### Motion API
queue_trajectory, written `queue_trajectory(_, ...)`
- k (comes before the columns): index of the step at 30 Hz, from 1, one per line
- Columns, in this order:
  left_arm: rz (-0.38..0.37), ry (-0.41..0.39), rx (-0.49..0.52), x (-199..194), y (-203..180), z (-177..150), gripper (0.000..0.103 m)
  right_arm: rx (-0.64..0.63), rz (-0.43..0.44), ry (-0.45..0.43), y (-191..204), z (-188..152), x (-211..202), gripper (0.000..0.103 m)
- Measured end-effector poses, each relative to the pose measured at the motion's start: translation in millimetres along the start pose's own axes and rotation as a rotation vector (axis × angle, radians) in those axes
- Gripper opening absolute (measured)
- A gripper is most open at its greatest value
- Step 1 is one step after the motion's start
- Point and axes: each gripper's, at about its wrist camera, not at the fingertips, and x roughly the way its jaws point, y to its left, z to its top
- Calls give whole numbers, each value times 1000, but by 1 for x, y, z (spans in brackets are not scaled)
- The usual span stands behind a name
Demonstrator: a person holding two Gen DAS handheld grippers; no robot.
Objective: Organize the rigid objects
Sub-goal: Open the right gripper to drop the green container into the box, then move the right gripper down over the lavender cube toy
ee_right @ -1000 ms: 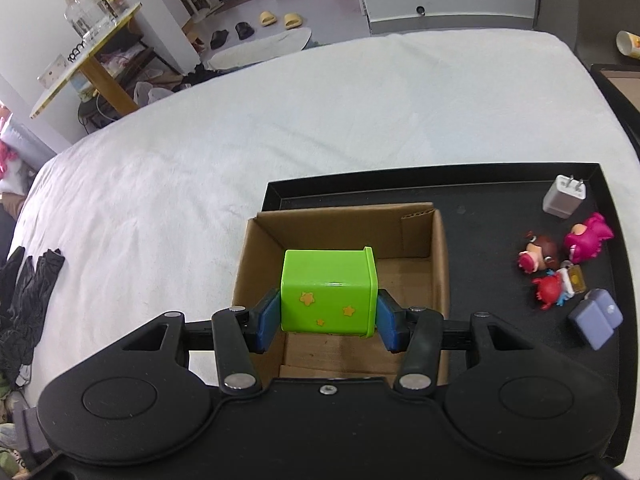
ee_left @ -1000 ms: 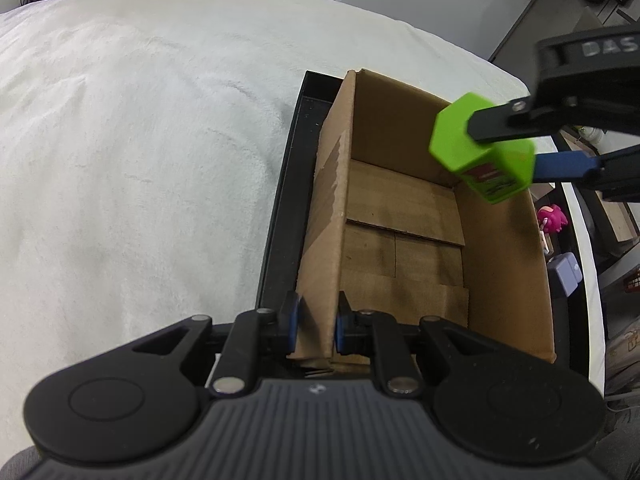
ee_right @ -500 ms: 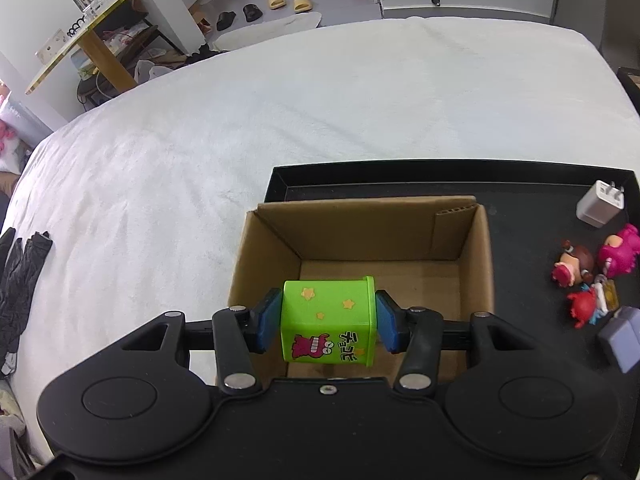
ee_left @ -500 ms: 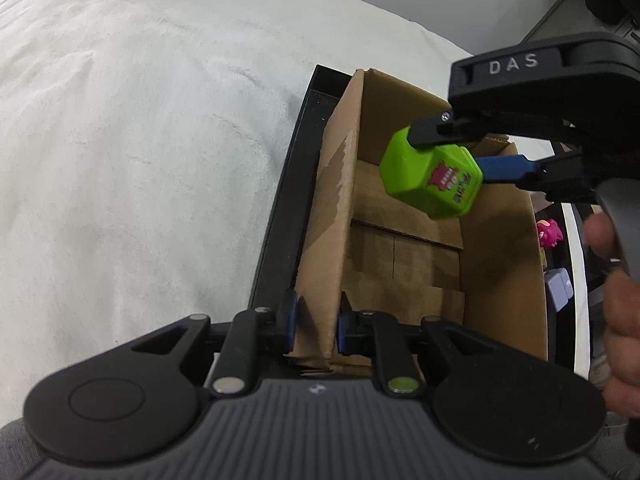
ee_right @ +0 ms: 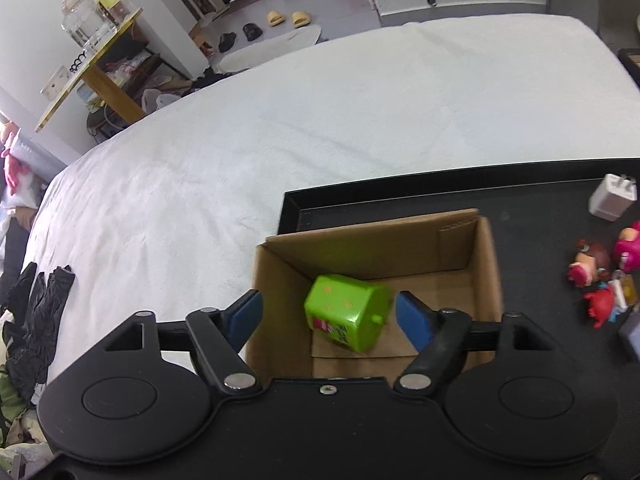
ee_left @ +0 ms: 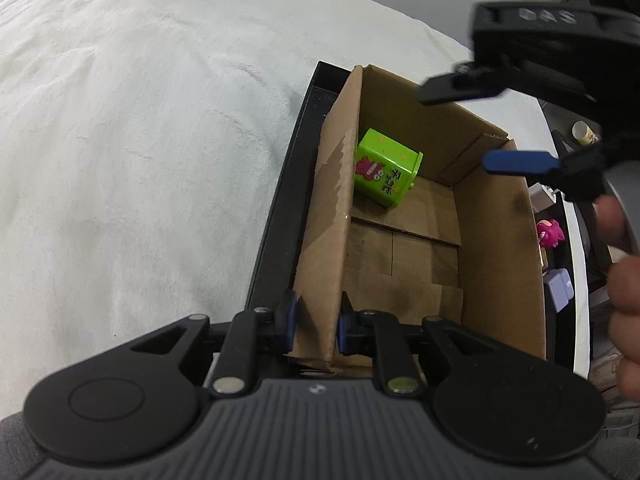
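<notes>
The right gripper (ee_right: 328, 316) is released, its fingers spread wide above the cardboard box (ee_left: 496, 248), and the green toy box (ee_right: 346, 312) lies tilted inside, near the far corner. The left gripper (ee_left: 314, 322) is clenched on the box wall (the near one); the box stands in a black tray (ee_right: 532, 204).

box (ee_left: 496, 240): matt corrugated cardboard | green container (ee_right: 348, 312): glossy plastic | bedcover (ee_right: 320, 120): fuzzy white cloth

The left wrist view looks down along its fingers (ee_left: 286, 322) from close at the brown cardboard box (ee_left: 496, 248) wall between them, while the right wrist view looks down from above into that shared box (ee_right: 486, 256) beyond its fingers (ee_right: 412, 318).
</notes>
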Motion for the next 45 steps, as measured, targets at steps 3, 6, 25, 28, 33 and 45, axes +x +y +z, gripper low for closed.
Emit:
queue_trajectory(3,5,1,-1,1,-2,0,18,-6,-9,-10,-6,-4,-11,75)
queue_trajectory(6,14,1,5,1,-5,0,18,-14,-10,-18,-10,-8,-20,77)
queue_trajectory(25,72,-23,25,3,-13,-2,18,-37,30,-113,-39,-28,-80,94)
queue_trajectory(28,77,-24,19,3,-13,-2,18,-38,13,-121,-49,-31,-87,94)
queue_trajectory(33,88,-26,26,5,-15,-3,17,-72,-52,-151,-61,-35,-99,94)
queue_trajectory(45,107,-19,17,6,-18,-2,16,-192,-142,-94,-90,-32,-108,94)
